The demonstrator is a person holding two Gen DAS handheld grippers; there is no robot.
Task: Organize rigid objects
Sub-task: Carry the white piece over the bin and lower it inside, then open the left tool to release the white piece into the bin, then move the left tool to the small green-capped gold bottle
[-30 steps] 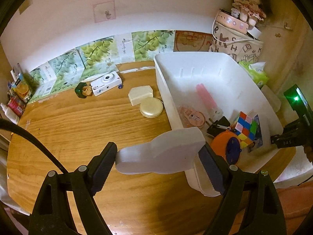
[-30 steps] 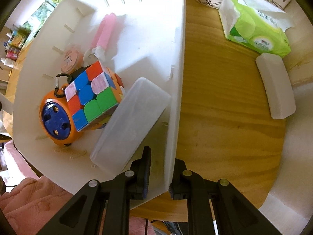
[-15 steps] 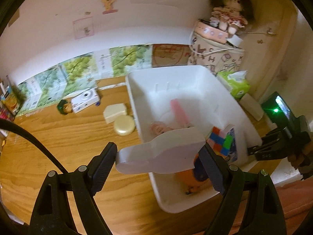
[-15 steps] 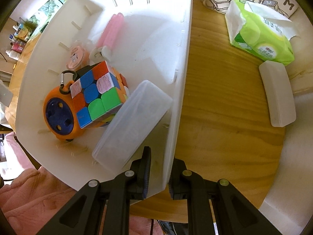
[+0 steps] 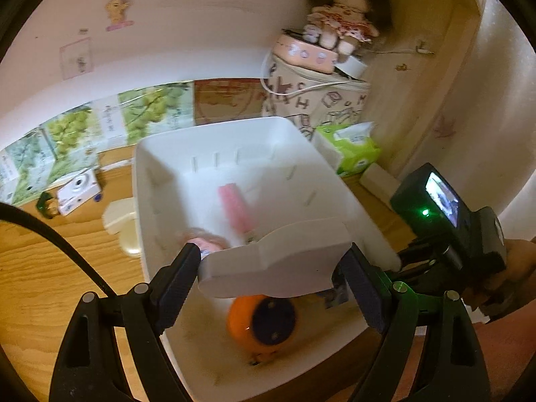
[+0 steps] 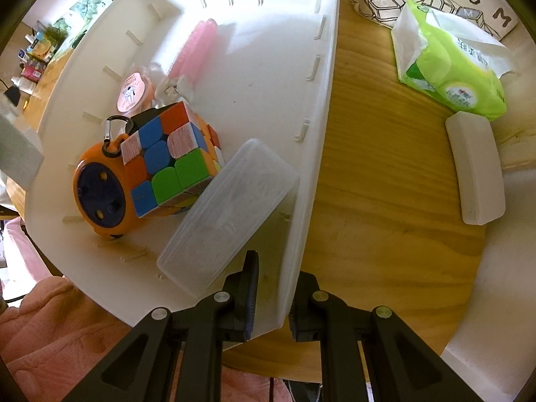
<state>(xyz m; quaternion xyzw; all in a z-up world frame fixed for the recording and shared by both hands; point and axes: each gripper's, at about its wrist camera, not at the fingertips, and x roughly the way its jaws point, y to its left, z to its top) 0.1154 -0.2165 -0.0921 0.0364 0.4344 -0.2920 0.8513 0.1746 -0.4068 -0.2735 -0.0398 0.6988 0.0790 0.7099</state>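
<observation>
My left gripper [image 5: 273, 269] is shut on a flat white bottle-shaped block [image 5: 274, 261] and holds it above the near end of the white bin [image 5: 288, 134]. In the bin lie an orange round device [image 5: 261, 325], a pink tube [image 5: 234, 204] and a pink round tin [image 6: 134, 92]. My right gripper [image 6: 273, 293] is shut on the bin's near right wall [image 6: 315, 147]. Its view shows a colour cube [image 6: 171, 160] on the orange device [image 6: 100, 194] and a clear plastic case [image 6: 227, 211] in the bin.
On the wooden table left of the bin are a white camera [image 5: 78, 191], a cream box [image 5: 119, 214] and a gold round compact [image 5: 130, 243]. Right of the bin are a green tissue pack [image 6: 449, 67] and a white case [image 6: 475, 167]. A patterned bag with a doll [image 5: 341, 23] stands behind.
My left gripper has carried the white block to the right, from over the table edge of the bin to over its inside. The right gripper keeps its hold on the bin wall.
</observation>
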